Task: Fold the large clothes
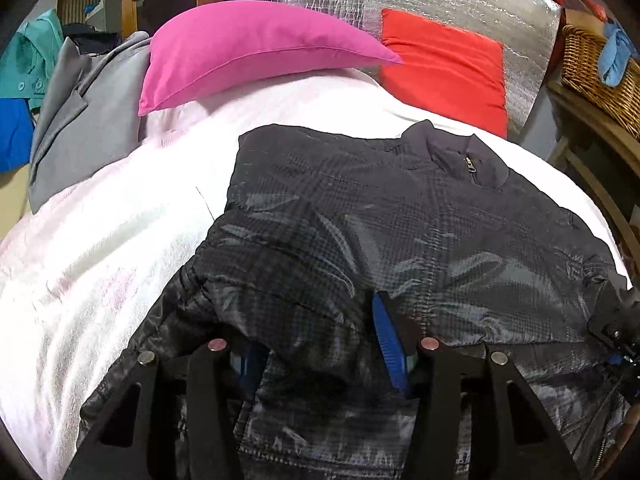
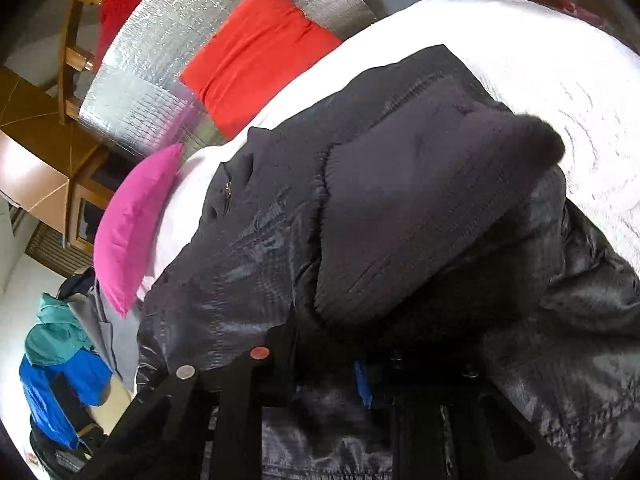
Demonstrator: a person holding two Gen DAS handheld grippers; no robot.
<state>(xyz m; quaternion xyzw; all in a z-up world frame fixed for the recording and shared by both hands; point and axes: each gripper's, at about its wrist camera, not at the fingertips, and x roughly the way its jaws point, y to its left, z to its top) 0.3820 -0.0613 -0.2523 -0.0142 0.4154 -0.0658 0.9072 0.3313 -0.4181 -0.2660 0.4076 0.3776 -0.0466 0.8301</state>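
Dark jacket (image 1: 400, 216) spread on white bedsheet (image 1: 120, 240), collar and zip pull (image 1: 471, 165) toward 12 o'clock in left wrist view, hem at 6 o'clock under the claws. Long axis roughly 6 to 12, tipped slightly toward 1. In right wrist view, a sleeve or side panel folded over the body, its cuff (image 2: 536, 140) pointing toward 2 o'clock.

Left claw (image 1: 320, 356): jaws apart, a puffed fold of jacket bulging between them; blue pad (image 1: 390, 344) visible on the 3 o'clock finger. Pads not clearly pressing on cloth, so read as open around the fold, not gripping. Pitched downward, close above the hem.

Right claw (image 2: 328, 364): jaws narrow, dark cloth bunched between them, sliver of blue pad (image 2: 362, 384) showing. Judged pinching the jacket near the folded panel. Also pitched down, view rolled sideways.

Both hands at hem end; right looks nearer the folded part.

Outward: pink pillow (image 1: 248, 48) and red pillow (image 1: 448, 72) at 12 o'clock, grey garment (image 1: 80, 120) at 10, wicker basket (image 1: 600, 76) at 2.
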